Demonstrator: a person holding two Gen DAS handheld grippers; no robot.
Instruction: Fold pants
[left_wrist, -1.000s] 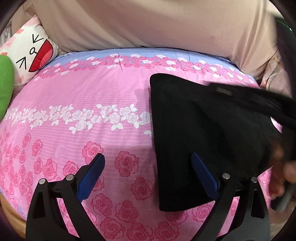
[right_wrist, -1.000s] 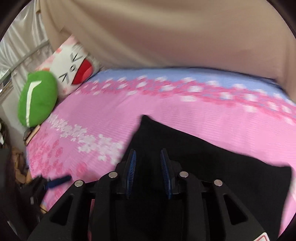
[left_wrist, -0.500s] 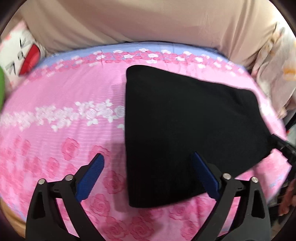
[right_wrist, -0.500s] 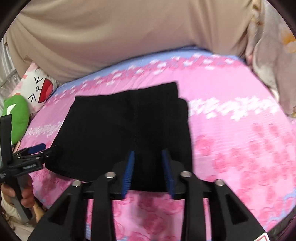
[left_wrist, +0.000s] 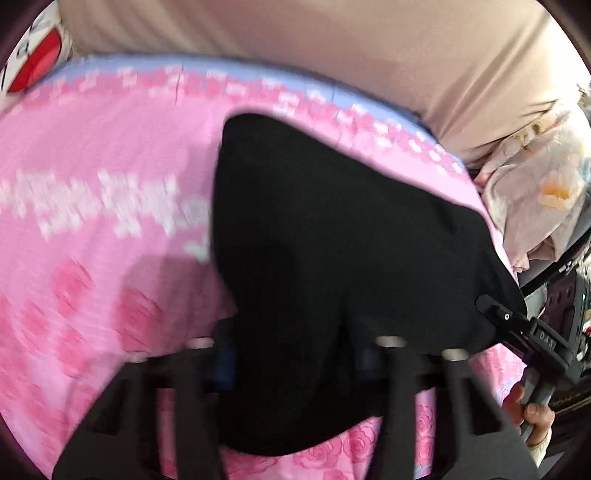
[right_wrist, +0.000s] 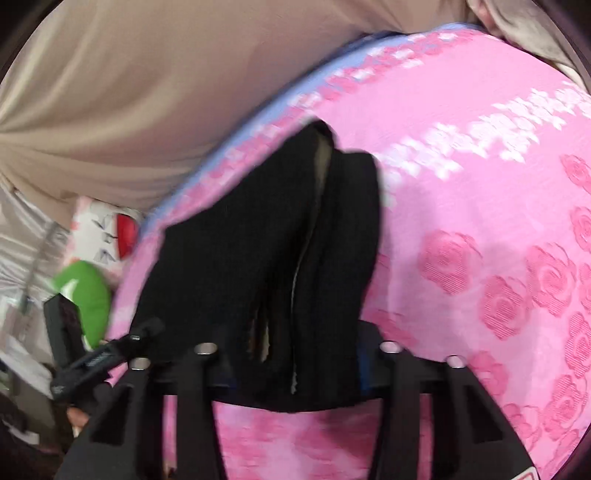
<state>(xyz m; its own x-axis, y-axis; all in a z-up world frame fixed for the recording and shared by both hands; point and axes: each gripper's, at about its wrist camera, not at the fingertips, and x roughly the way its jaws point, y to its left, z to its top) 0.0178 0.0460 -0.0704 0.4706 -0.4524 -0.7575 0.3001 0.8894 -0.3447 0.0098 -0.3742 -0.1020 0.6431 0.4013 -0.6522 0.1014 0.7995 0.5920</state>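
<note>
Straddling the black pants (left_wrist: 332, 240) on the pink rose bedsheet (left_wrist: 92, 221), my left gripper (left_wrist: 291, 358) has its jaws apart around the near hem. My right gripper (right_wrist: 291, 365) likewise spans the layered edge, unclenched. Bare sheet lies open on both flanks. "DAS" shows on its body.

Bare pink sheet (left_wrist: 92, 155) beside pants (left_wrist: 332, 240)
</note>
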